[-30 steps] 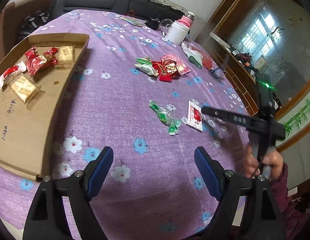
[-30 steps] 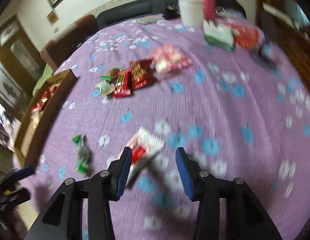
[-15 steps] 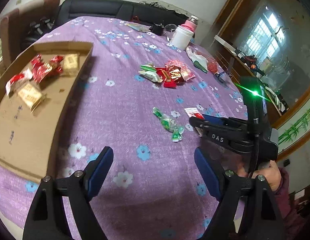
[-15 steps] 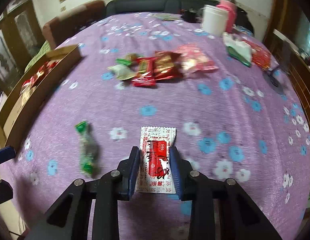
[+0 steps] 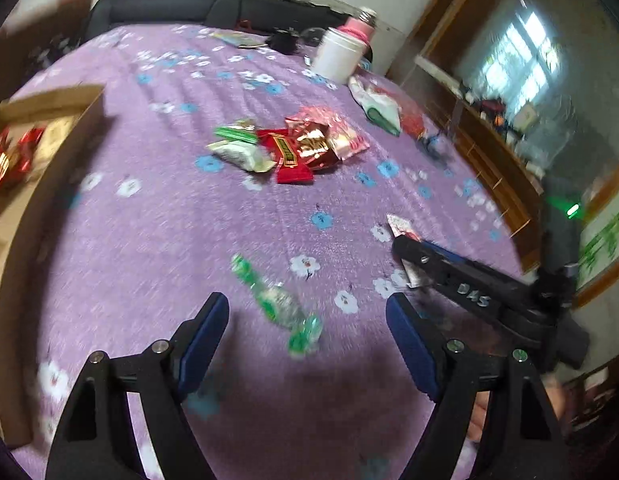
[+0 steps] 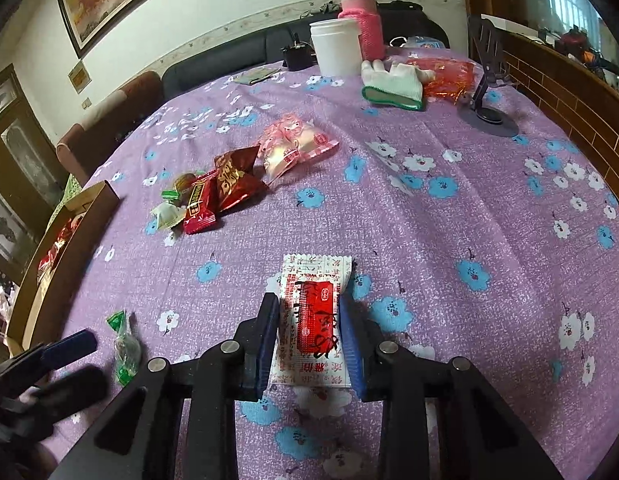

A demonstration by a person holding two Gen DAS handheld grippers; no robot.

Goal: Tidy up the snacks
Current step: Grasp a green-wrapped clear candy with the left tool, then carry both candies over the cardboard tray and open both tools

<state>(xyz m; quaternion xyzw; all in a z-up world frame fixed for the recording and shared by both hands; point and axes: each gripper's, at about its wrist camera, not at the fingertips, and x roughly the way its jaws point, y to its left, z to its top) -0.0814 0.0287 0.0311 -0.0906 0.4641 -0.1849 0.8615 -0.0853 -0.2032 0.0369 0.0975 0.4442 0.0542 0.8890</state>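
Note:
My right gripper (image 6: 308,300) is shut on a white packet with a red label (image 6: 315,276), its pads pressing both long edges just above the purple flowered cloth. The left wrist view shows that gripper (image 5: 405,246) from the side, with the packet (image 5: 401,225) sticking out in front. My left gripper (image 5: 307,312) is open, low over a green twisted candy (image 5: 275,302) that lies between its fingertips without touching them. A pile of red, green and pink snacks (image 6: 229,176) sits mid-table. At the left edge stands a cardboard box (image 5: 53,106) holding several snacks.
At the far side stand a white tub (image 6: 335,46) and a pink-sleeved bottle (image 6: 361,20). Near them lie a white glove (image 6: 391,84) and an orange bag (image 6: 445,74), with a phone stand (image 6: 487,116) to the right. A wooden rail borders the right.
My right gripper closed on the white and red packet. My left gripper moved forward and down, so the green candy now lies between its fingertips.

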